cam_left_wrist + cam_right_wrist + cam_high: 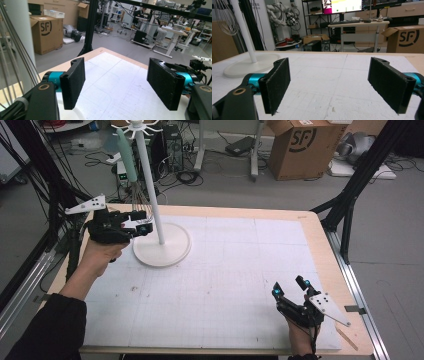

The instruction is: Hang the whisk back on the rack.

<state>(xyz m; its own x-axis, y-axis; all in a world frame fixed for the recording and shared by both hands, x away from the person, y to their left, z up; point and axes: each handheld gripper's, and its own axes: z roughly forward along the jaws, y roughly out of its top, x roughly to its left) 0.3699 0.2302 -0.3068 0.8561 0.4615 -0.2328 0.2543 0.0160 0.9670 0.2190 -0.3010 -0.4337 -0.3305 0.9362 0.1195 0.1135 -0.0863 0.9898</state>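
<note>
"SF" is printed in black on the brown cardboard box (pixel 300 147).

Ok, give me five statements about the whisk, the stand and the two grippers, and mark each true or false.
1. The whisk hangs from the stand. True.
2. The left gripper is shut on the whisk's wires. False: its fingers are spread apart with nothing between them, beside the wires.
3. The right gripper is open. True.
4. The stand's base sits at the table's right edge. False: it is on the left half, close to the left gripper.
5. The right gripper holds the stand's pole. False: it is low at the near right of the table, far from the stand.
</note>
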